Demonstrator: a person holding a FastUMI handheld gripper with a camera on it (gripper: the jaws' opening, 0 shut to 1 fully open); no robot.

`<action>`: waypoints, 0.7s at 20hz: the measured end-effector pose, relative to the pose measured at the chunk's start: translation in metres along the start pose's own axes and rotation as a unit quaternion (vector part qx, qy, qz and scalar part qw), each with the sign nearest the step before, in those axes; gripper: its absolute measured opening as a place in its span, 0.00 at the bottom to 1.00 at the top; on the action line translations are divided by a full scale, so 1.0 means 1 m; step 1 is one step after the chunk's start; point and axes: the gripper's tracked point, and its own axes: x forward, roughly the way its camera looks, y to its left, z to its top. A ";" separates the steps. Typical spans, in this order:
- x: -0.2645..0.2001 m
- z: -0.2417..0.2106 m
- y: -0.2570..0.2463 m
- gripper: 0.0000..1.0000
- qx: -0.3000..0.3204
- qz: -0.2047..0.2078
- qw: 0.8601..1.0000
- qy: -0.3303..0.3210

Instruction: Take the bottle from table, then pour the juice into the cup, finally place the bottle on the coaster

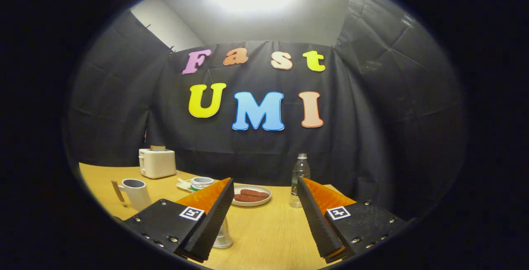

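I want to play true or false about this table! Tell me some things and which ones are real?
1. The tongs are open with nothing between them. True.
2. The bottle lies on its side. False: it stands upright on the table, beyond the right finger.
3. The toaster is white. True.
4. The plate is bare. False: it holds something brown.
5. The mug hangs from the tongs. False: it stands on the table.

Clear bottle (299, 181), white toaster (157, 163), white mug (135, 193) with wooden handle, yellow-wood table (264, 232), black-orange gripper (264, 210) fingers spread apart
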 end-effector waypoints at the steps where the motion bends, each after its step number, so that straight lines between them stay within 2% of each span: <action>1: -0.002 0.001 0.007 0.92 0.009 0.009 1.000 0.000; 10: -0.005 -0.021 0.056 0.92 0.005 0.057 0.998 0.030; 14: 0.001 -0.039 0.070 0.92 0.007 0.063 0.997 0.048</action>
